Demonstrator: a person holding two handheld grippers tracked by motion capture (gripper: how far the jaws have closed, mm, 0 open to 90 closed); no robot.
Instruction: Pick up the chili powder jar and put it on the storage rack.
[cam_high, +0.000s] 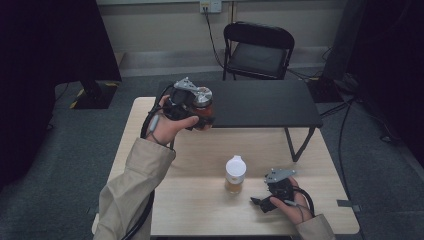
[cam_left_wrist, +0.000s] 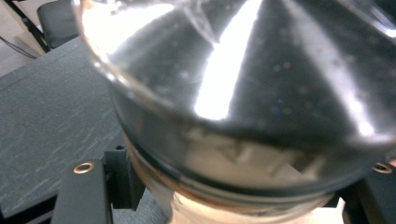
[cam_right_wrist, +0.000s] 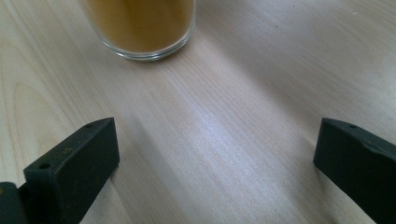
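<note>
Glass jar (cam_high: 202, 106) with metal lid clamped between left gripper (cam_high: 196, 111) jaws, lifted above black shelf (cam_high: 260, 102). Judged rigid, slippery, breakable; best gripped on body below lid. Right gripper (cam_right_wrist: 215, 163) jaws apart, empty, second jar (cam_right_wrist: 140, 25) just ahead.

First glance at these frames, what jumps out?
The left gripper, raised over the near edge of the black low table, is shut on a dark jar with a silver lid. Its lid looms shiny and blurred in the left gripper view. On the wooden table stands a white-capped jar of amber stuff, with the right gripper resting open beside it.
</note>
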